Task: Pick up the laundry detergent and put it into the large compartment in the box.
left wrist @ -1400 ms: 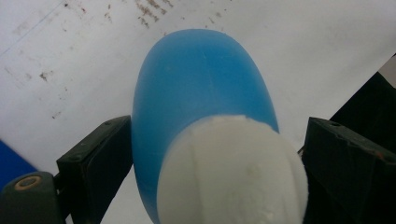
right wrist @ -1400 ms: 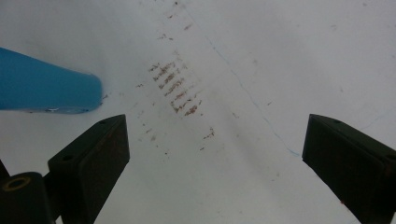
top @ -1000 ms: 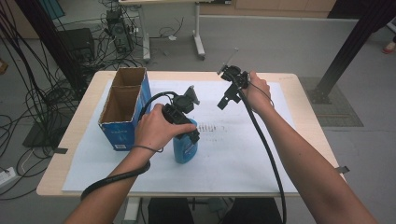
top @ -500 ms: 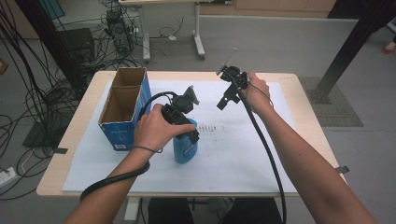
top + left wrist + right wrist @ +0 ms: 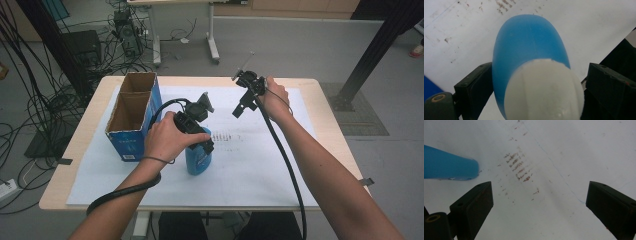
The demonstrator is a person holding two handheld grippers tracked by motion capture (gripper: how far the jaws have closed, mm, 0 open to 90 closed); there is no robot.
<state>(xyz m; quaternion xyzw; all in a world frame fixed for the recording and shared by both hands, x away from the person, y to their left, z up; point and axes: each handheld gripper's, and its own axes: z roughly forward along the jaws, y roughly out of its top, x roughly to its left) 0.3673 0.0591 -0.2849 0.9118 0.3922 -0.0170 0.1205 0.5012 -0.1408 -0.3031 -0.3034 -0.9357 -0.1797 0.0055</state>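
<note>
In the high view a blue bottle (image 5: 198, 159) stands upright on the white paper sheet (image 5: 250, 165) just left of the frame's centre, with the left tool (image 5: 204, 142) directly above it, the left hand (image 5: 167, 140) wrapped round the tool's body; in the left gripper view the bottle's white cap (image 5: 544, 91) fills the lower centre between the two black jaws, the left jaw at or very near the blue shoulder, the right jaw standing clear of the cap with white paper showing in the gap, so the jaws straddle the bottle spread rather than pinching it. The bottle's top is hidden under the hand and tool in the high view; whether the left jaw truly touches the bottle cannot be told. An open blue cardboard box (image 5: 131, 117) with two compartments stands at the left of the table (image 5: 80, 150), just beside the left hand. The right tool (image 5: 241, 107) hangs in the upper centre of the high view, well apart from the bottle, held by the right hand (image 5: 274, 95) with the forearm reaching in from the lower right; in the right gripper view its jaws stand wide apart over smudged paper, the bottle's base at the left edge.
</note>
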